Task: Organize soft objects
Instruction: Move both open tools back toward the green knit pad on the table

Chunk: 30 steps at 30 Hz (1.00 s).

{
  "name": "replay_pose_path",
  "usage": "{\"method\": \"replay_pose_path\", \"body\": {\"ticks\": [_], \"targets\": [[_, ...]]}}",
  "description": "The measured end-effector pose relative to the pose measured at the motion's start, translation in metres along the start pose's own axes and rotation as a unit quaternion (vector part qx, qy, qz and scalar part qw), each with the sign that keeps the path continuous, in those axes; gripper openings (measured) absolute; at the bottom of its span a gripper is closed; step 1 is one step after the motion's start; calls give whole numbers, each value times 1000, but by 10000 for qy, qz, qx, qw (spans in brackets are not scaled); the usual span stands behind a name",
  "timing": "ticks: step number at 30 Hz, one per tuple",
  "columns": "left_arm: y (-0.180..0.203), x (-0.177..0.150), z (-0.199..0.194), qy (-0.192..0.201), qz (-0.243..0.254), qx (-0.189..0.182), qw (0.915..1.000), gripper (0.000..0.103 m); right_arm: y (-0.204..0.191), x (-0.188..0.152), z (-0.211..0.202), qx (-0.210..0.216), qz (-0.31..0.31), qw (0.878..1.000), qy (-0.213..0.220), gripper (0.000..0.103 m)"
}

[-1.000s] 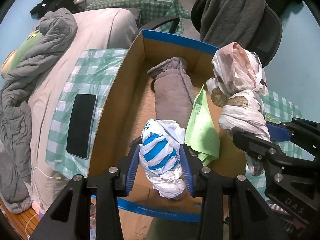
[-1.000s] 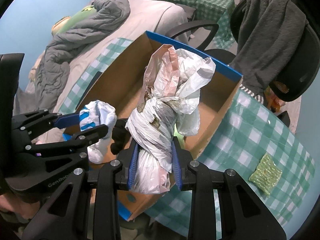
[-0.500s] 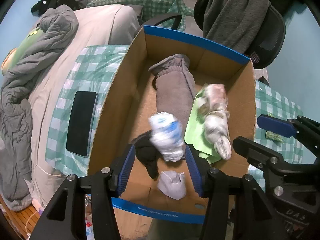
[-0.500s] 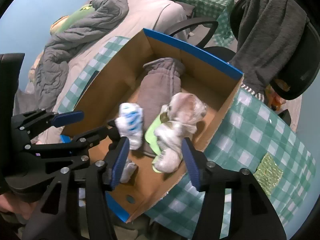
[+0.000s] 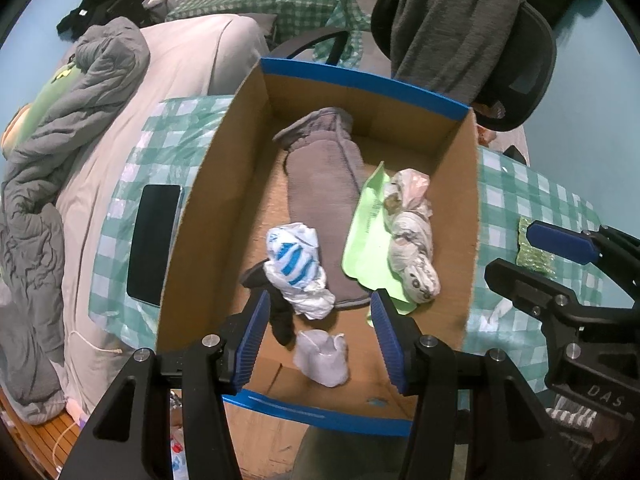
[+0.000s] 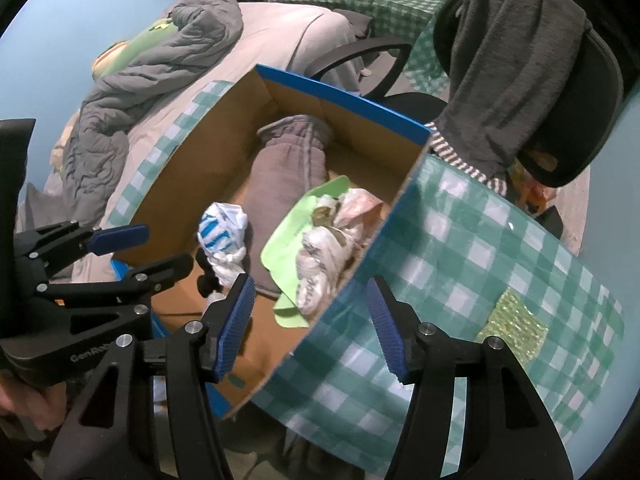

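Both grippers are seen above an open cardboard box (image 5: 208,216) with blue-taped rims, which fills the centre of the left wrist view. The left gripper (image 5: 318,336), at the lower centre of that frame, is shown with its blue pads spread after just opening; nothing is pinched between them. The blue-and-white plastic bag (image 5: 296,260) is seen lying on the box floor, at the centre of the frame, against a rolled grey garment (image 5: 324,184). The right gripper (image 6: 310,316), at the lower centre of the right wrist view, is likewise shown with its pads apart, having just opened, and empty. The knotted white-and-pink plastic bag (image 6: 332,240) is seen resting on a green sheet (image 6: 296,236) inside the box, beside its right wall. A small pale bag (image 5: 320,356) and a black item (image 5: 280,312) lie near the box's lower edge. A green sponge-like pad (image 6: 512,328) is seen on the checked tablecloth (image 6: 460,248), at the right of the frame.
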<state>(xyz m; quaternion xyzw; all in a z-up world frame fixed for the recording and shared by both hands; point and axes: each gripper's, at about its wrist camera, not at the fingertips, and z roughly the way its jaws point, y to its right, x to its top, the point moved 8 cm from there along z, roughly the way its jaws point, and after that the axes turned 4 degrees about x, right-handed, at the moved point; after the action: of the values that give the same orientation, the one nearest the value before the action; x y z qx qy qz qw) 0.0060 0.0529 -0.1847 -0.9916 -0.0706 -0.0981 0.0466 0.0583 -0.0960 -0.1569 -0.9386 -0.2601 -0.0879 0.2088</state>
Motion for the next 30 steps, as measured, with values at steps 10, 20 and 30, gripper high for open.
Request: {"method": "replay_pose_path", "body": {"ticks": [10, 20, 30], "targets": [[41, 3, -8, 86, 393, -40, 9992, 54, 39, -16, -19, -126, 268, 9995, 76, 59], [86, 6, -10, 127, 767, -152, 9969, 55, 83, -34, -37, -291, 575, 9978, 129, 59], [127, 7, -10, 142, 1053, -202, 9941, 55, 121, -51, -50, -401, 775, 9960, 171, 66]]}}
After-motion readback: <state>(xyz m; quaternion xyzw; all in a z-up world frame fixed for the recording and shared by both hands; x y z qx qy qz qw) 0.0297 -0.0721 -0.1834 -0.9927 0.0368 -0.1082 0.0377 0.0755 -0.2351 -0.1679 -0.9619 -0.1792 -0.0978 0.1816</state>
